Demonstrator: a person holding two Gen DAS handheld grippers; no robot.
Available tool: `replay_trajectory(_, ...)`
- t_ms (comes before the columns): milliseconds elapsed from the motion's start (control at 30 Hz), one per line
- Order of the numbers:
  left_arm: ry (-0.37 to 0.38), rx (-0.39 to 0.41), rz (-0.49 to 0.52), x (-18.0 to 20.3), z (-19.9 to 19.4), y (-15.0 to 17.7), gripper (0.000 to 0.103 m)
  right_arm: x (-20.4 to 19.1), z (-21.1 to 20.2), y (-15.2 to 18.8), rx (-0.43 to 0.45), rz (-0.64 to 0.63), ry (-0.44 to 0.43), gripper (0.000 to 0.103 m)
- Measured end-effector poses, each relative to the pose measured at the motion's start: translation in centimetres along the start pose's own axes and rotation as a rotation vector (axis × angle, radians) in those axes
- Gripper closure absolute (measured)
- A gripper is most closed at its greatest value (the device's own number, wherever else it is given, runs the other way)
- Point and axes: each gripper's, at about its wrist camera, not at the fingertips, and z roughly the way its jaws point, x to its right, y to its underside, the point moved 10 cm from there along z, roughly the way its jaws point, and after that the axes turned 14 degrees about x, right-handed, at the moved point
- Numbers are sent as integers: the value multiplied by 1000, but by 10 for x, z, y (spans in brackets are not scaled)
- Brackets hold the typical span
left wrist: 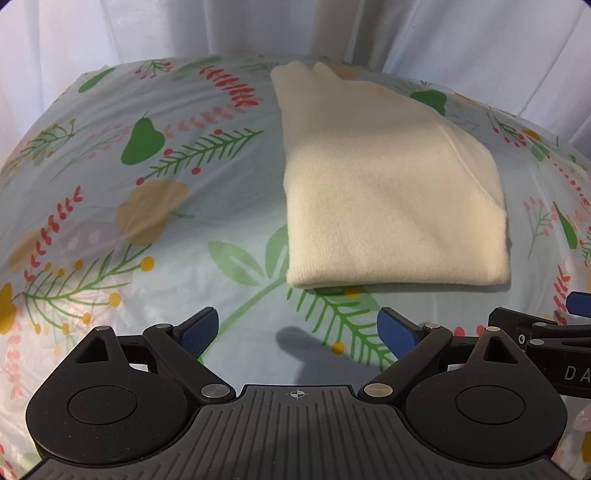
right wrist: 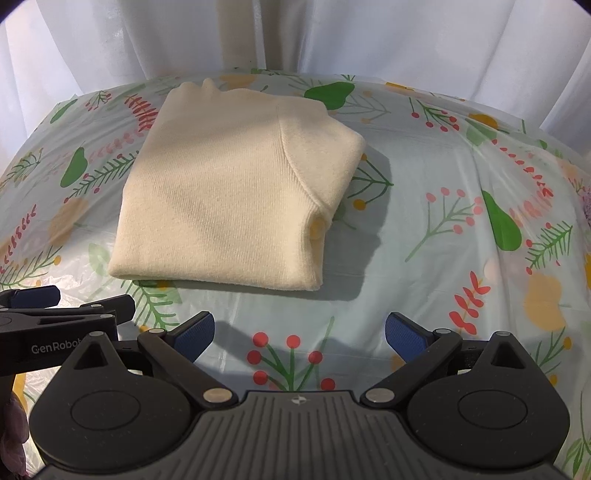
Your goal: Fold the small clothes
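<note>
A cream knitted garment [left wrist: 388, 192] lies folded flat on the table, ahead and to the right in the left wrist view. It also shows in the right wrist view [right wrist: 236, 192], ahead and to the left. My left gripper [left wrist: 297, 328] is open and empty, just short of the garment's near edge. My right gripper [right wrist: 299, 332] is open and empty, also short of the near edge. Each gripper shows at the side of the other's view: the right one [left wrist: 546, 328] and the left one [right wrist: 59, 314].
The table is covered by a pale blue cloth with printed leaves, pears and berries [left wrist: 147, 206], also in the right wrist view [right wrist: 461, 206]. White curtains [right wrist: 295, 33] hang behind the table's far edge.
</note>
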Motion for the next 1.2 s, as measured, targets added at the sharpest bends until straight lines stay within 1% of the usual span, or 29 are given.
replay_trajectory(1200, 10, -15, 6, 5, 2, 5, 7, 3, 2, -1, -1, 0, 2, 4)
